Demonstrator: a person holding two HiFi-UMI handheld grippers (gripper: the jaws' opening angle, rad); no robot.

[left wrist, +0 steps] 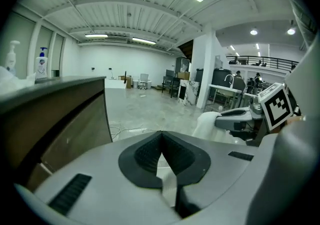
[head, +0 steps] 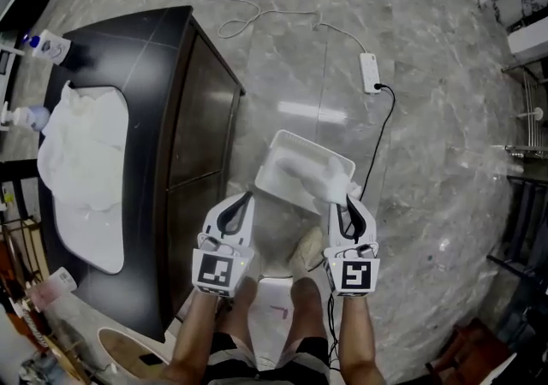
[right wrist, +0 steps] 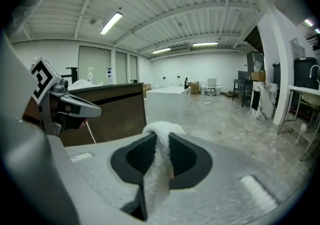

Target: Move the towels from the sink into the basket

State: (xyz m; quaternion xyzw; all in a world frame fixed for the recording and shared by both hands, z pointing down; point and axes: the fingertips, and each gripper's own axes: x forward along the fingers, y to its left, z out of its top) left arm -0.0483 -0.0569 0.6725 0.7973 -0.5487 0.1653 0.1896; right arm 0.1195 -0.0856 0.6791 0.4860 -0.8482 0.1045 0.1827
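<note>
Grips a fold of white towel [right wrist: 156,169] in the right tool [right wrist: 161,139], ribbed pads pressed on it from both sides and a tuft bulging out past the tips. Keeps the left tool [left wrist: 161,133] closed, pads met at the tips with nothing clamped (a pale sliver in the gap lower down, not identifiable). Points both tools forward and a little downward, side by side, in front of the person's legs.

Hangs the gripped towel inside the white basket [head: 317,146], at its right side, just ahead of the right tool's tips; puts the left tool's tips near the basket's left corner. Rests the basket on the marble floor [head: 428,118], just off the front edge of the dark counter [head: 145,58].

Leaves more white towels [head: 81,161] heaped in the sink [head: 98,246], set into the counter along its back edge, well apart from the basket. Shows a soap bottle [head: 50,45] at the counter's far back corner, and a power strip [head: 371,73] with its cable on the floor beyond the basket.
</note>
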